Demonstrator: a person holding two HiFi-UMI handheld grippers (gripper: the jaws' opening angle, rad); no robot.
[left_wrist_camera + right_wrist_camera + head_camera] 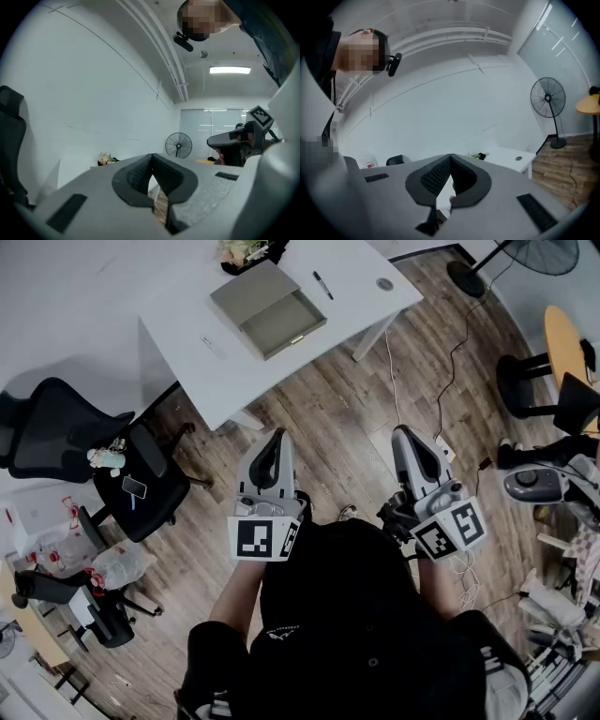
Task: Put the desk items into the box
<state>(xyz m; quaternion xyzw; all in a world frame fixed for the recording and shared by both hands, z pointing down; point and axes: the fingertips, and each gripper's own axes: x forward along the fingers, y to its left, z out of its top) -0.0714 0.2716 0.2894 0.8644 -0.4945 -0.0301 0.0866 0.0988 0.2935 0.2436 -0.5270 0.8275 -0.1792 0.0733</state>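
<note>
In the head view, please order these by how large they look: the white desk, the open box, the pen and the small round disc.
Largest to smallest:
1. desk
2. box
3. pen
4. disc
The pen is longer but thinner than the disc. Both look tiny, so their order is unsure.

Olive-grey box (269,307), white desk (361,268), black pen (322,285), brown wood-grain floor (328,413).

The room is bright and evenly lit. A ceiling light (229,70) glows at two o'clock in my left gripper view. My own jaws, so near the lens, look soft. Every view bends outward into dark corners. The white desk (356,310) glares mildly at twelve o'clock.
</note>
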